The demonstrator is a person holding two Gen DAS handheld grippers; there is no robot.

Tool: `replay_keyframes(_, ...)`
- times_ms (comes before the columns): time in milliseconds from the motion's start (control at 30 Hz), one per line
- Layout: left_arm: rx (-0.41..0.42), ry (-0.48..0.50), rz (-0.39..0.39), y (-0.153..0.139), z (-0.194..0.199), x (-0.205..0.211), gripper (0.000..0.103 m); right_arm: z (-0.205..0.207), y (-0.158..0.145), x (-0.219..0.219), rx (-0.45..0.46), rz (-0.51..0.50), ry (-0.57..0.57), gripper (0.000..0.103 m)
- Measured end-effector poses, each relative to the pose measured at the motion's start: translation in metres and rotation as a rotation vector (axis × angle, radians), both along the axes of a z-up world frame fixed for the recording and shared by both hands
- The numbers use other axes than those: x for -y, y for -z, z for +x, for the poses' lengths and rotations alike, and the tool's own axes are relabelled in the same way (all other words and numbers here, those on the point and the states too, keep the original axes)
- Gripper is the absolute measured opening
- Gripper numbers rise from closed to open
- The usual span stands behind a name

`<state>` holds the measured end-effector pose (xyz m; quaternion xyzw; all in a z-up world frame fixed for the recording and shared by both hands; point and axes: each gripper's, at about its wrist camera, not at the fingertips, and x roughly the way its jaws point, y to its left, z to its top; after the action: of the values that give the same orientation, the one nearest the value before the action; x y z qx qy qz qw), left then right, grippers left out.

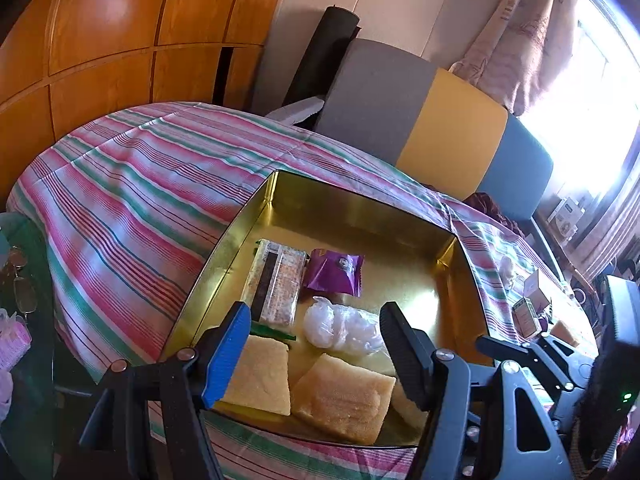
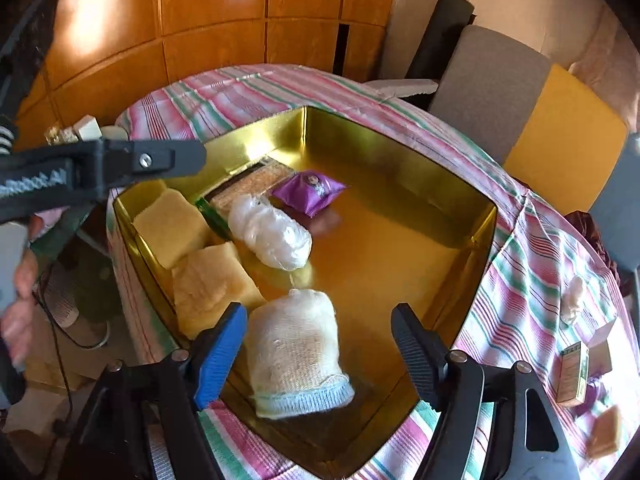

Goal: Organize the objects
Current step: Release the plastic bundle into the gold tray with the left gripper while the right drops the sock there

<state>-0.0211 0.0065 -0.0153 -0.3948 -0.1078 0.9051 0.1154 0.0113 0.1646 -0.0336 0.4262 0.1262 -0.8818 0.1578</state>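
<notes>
Both the left gripper [image 1: 312, 340] and right gripper [image 2: 320, 344] hung with jaws spread over the gold tin [image 2: 400, 148], the rolled sock [image 2: 296, 352] lying free at six o'clock inside.

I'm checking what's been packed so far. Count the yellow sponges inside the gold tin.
2. One sponge lies in the tin's near-left corner; the second sponge touches it, nearer the tin's middle. More may be hidden behind the gripper fingers.
</notes>
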Motion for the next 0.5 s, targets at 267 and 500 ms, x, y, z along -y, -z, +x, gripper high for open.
replay_keyframes(267, 0.006, 0.031, -0.022, 0.004, 0.004, -0.011, 0.068, 0.014, -0.009, -0.009, -0.039, -0.016, 0.033, 0.076)
replay_keyframes(500, 0.001, 0.066, -0.03, 0.005, 0.011, -0.023, 0.068, 0.02, -0.019, -0.029, -0.069, -0.031, 0.095, 0.076)
